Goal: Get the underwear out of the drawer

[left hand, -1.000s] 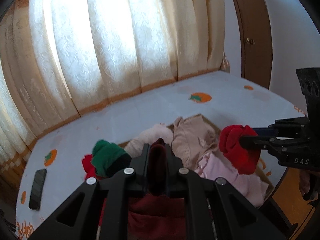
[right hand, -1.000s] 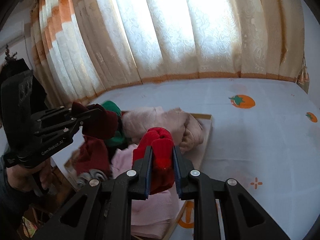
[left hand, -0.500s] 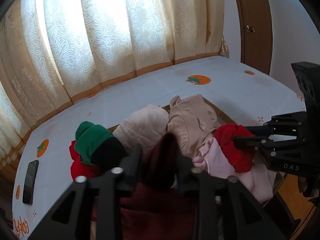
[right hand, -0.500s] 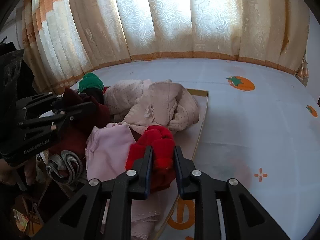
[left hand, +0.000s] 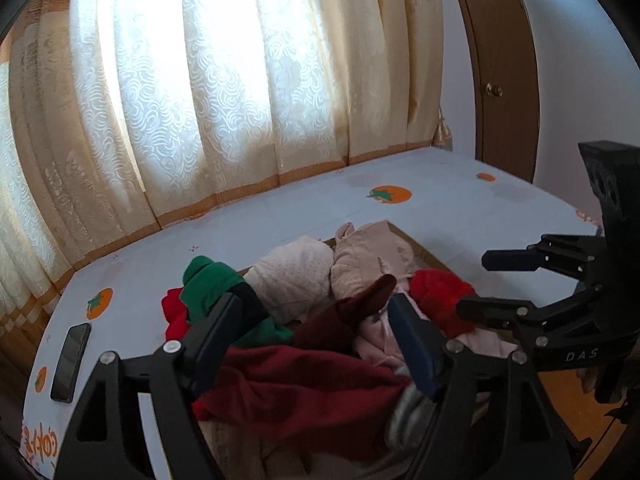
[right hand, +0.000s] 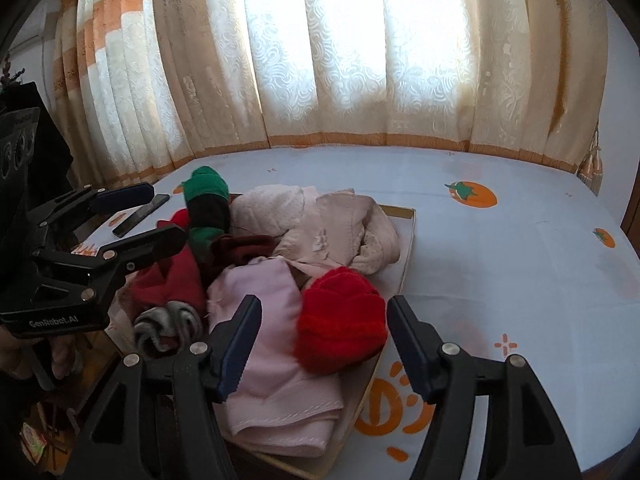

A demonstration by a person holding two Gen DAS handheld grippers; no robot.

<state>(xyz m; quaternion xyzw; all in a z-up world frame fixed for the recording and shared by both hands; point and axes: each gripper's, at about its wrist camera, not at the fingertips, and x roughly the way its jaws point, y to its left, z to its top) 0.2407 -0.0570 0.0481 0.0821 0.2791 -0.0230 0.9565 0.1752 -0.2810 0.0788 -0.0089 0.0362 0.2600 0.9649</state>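
Observation:
A heap of rolled underwear and clothes lies on a shallow wooden drawer tray (right hand: 409,236) set on the bed. My left gripper (left hand: 316,312) is opening. A dark red garment (left hand: 320,376) lies loose between its fingers, and the pads do not press it. My right gripper (right hand: 322,312) is opening too. A bright red roll (right hand: 340,322) rests between its fingers on a pale pink folded cloth (right hand: 272,344), free of the pads. In each wrist view the other gripper shows: the right gripper (left hand: 476,284) beside the bright red roll (left hand: 440,300), and the left gripper (right hand: 164,214) over the dark red garment (right hand: 244,248).
A green and black roll (left hand: 212,280), beige garments (right hand: 340,224) and a grey striped roll (right hand: 168,324) share the heap. A dark phone (left hand: 70,360) lies on the light blue sheet (right hand: 500,260). Curtains (right hand: 360,60) hang behind the bed, and a brown door (left hand: 500,80) is at the right.
Both grippers were shut on garments and have let go. The bright red roll now sits on the pink cloth, and the dark red garment has slumped onto the heap.

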